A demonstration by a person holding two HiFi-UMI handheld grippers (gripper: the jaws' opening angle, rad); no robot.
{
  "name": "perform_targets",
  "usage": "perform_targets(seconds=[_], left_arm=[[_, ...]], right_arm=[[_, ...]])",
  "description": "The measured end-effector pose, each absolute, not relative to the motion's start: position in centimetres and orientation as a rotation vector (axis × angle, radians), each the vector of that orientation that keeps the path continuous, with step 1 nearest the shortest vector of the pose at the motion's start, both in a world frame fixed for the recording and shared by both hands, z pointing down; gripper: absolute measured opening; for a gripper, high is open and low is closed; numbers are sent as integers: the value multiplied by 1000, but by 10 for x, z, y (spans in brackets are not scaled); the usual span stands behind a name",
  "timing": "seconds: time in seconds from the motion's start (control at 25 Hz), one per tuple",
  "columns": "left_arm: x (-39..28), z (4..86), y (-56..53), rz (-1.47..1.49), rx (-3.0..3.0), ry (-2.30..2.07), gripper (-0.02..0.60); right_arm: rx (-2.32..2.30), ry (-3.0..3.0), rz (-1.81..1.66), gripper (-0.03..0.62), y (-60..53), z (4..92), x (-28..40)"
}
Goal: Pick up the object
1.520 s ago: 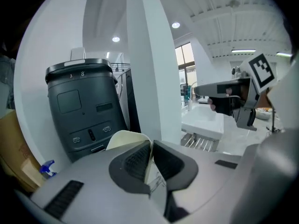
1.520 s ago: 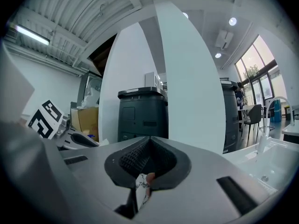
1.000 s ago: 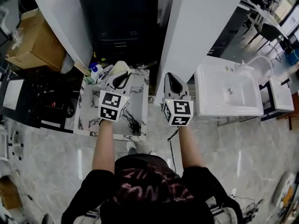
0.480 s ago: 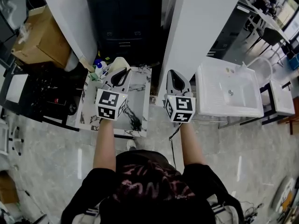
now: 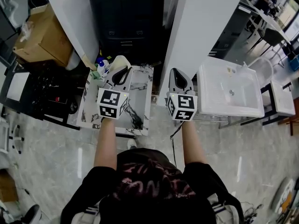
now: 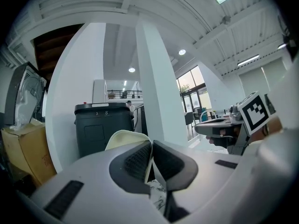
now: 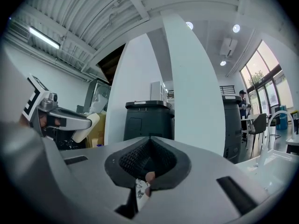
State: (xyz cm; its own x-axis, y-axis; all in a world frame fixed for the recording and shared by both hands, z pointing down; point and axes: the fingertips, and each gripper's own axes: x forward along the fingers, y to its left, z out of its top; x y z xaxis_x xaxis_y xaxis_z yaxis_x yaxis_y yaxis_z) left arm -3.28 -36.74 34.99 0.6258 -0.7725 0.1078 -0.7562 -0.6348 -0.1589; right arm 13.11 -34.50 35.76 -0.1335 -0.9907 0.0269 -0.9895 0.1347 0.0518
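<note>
The left gripper point(image 5: 125, 71) has its jaws pinched on the thin edge of a cream pad point(image 5: 118, 61), over the far end of the marble table point(image 5: 142, 97) near a black bin point(image 5: 126, 17), while the right gripper point(image 5: 175, 73) hangs beside it, jaws pressed together on nothing

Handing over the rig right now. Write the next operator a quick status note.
Left gripper: jaws shut on the cream object, held above the far end of the marble table.
Right gripper: jaws shut, empty, between table and white sink.
Done: object gripped, apparently lifted.
Left: nothing more for the pickup; keep the grip steady.
</note>
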Motion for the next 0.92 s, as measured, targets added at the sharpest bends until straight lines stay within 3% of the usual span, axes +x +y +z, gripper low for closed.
perform_targets(seconds=[0.92], left_arm=[[-38,346,-376,-222,-2752,1283,34]], right_arm=[[2041,-2299,-45,14,-357,355,131]])
